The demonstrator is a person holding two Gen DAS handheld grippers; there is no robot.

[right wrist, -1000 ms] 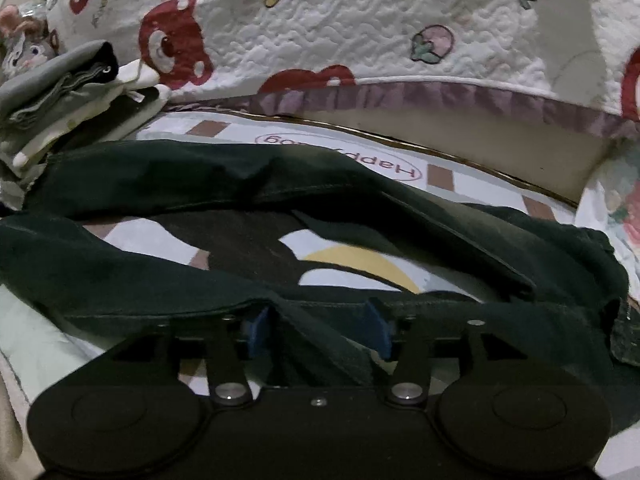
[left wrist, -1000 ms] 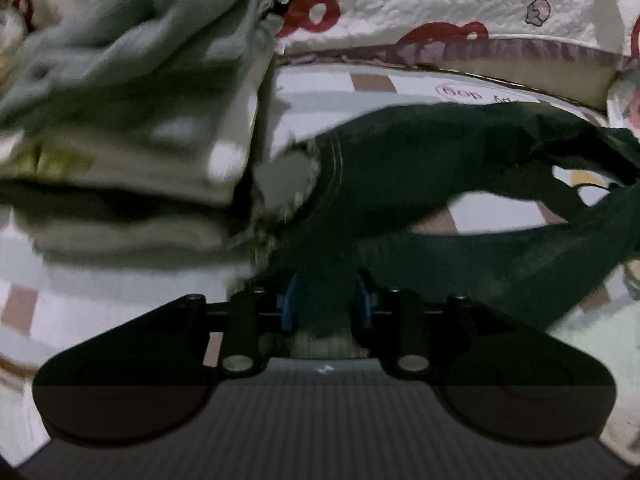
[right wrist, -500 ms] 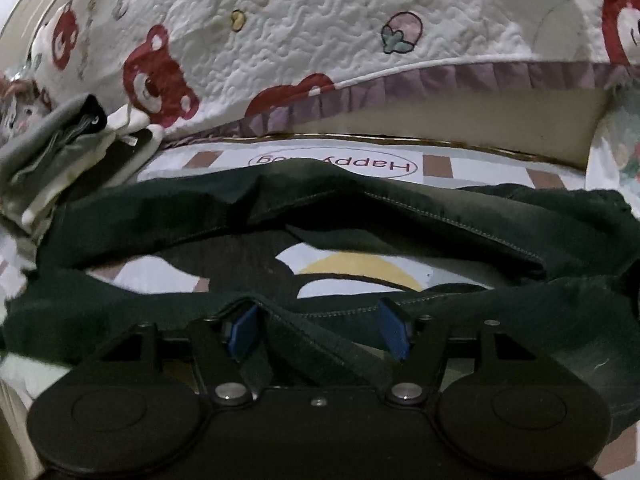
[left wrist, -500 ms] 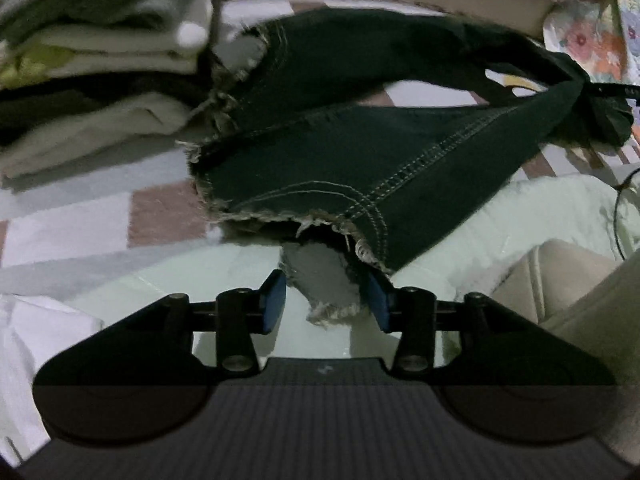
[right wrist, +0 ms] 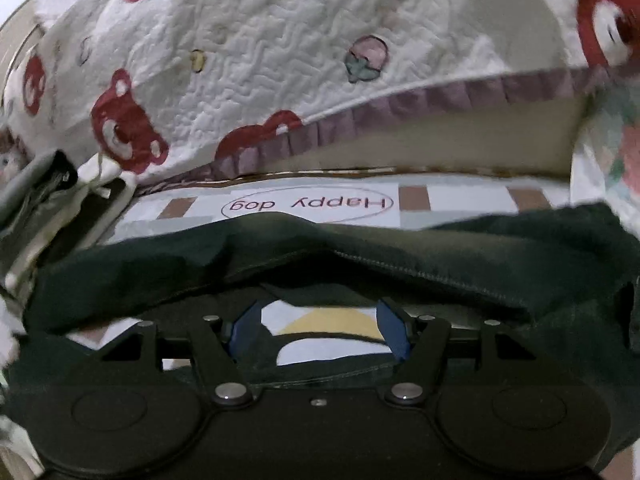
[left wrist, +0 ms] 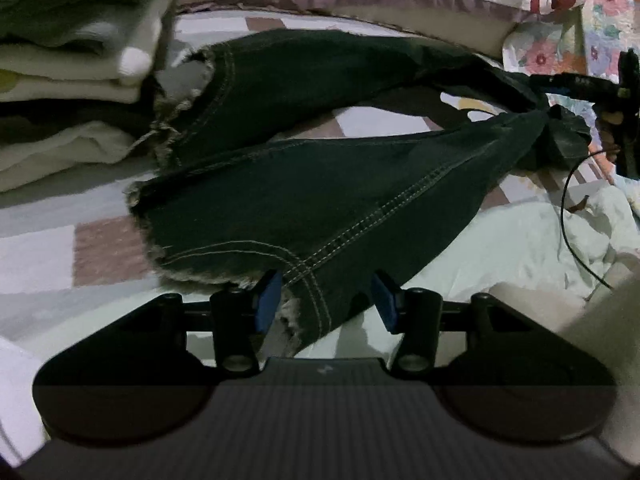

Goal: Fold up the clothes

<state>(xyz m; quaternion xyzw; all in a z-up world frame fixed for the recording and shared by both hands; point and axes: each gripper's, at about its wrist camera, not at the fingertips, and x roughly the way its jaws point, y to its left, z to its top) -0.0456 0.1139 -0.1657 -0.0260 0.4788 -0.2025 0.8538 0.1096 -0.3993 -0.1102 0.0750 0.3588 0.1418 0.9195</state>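
Dark green jeans (left wrist: 320, 184) with frayed hems lie spread on the bed, legs toward me in the left wrist view. My left gripper (left wrist: 326, 300) is open at the near leg's hem; the hem corner lies loose between the blue pads (left wrist: 268, 300). My right gripper (right wrist: 320, 328) is open too, low over the waist end of the jeans (right wrist: 360, 256), with bedsheet showing between its fingers. It also shows as the right gripper (left wrist: 616, 96) at the far right of the left wrist view, beside the bunched waist.
A stack of folded clothes (left wrist: 80, 80) stands at the left, touching the far leg's hem. A quilt with red bears (right wrist: 240, 60) rises behind the checked "Happy dog" sheet (right wrist: 308, 203). Pale green cloth (left wrist: 520, 248) and a black cable (left wrist: 568, 216) lie at the right.
My left gripper opened, let go of the frayed hem and drew back from the stack; the leg now lies flat. My right gripper's fingers spread wider and the cloth slipped from between them.
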